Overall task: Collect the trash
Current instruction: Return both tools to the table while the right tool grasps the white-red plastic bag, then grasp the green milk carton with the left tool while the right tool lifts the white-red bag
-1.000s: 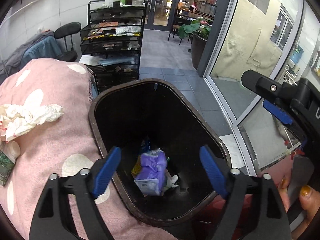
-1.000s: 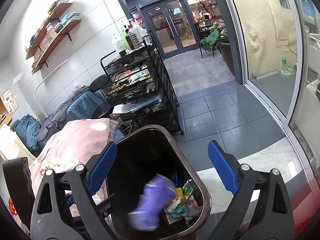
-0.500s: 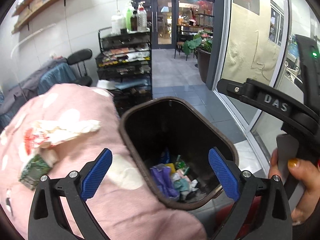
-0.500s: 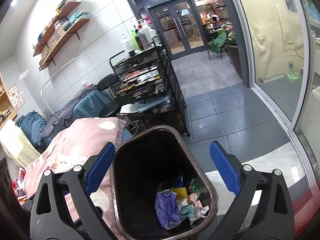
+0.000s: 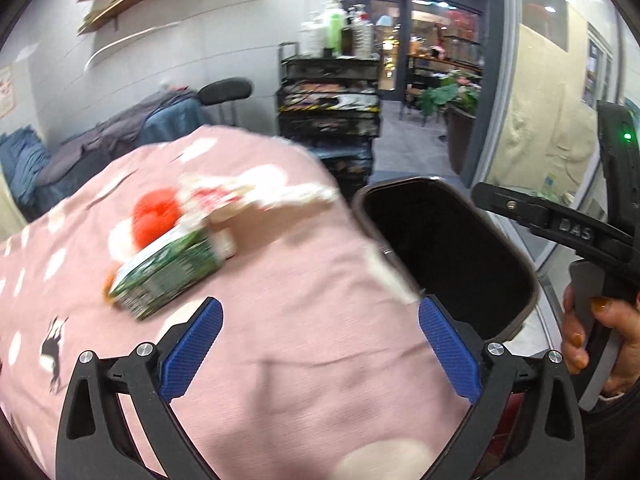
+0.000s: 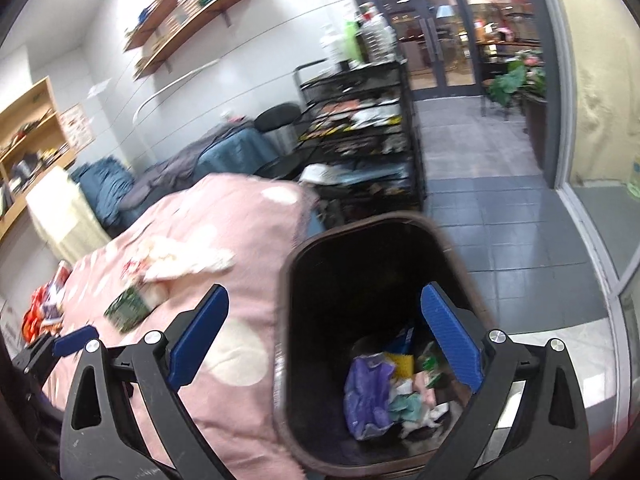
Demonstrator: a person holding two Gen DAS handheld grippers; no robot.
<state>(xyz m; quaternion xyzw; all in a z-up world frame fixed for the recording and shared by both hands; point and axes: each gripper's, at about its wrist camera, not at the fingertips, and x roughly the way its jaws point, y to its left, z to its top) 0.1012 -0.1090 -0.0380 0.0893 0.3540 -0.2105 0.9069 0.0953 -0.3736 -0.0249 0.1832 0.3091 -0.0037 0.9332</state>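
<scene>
Trash lies in two places. On the pink blanket (image 5: 280, 320) with pale dots, at about ten o'clock from the left gripper (image 5: 320, 344), there is a green carton (image 5: 168, 272), a red ball-like thing (image 5: 154, 212) touching it, and crumpled white tissue (image 5: 260, 196) just behind. These are blurred, and the print on the carton cannot be read. The left gripper hovers above the blanket with its blue pads (image 5: 192, 352) wide apart and nothing between them.

The bin (image 5: 444, 188), dark with a brown rim, stands just beside the blanket edge, at about two o'clock from the left gripper. In the right wrist view the same bin (image 6: 288, 280) is seen from above. At its bottom lie a purple wrapper (image 6: 368, 396), a yellow piece (image 6: 398, 364), a small green packet (image 6: 430, 360) and some pale tissue (image 6: 408, 404). The right gripper (image 6: 324, 344) is held over the bin rim, its jaws also spread wide and holding nothing.

The left wrist view shows the right gripper's black body at three o'clock, with raised letters "DAS" (image 5: 574, 228) on it and a small green light (image 5: 627, 136) above. A hand (image 5: 600, 340) with orange painted nails grips its handle.

Behind, at twelve o'clock, a black wire cart (image 5: 332, 96) carries bottles (image 5: 336, 32) on top; their labels are too small to read.
</scene>
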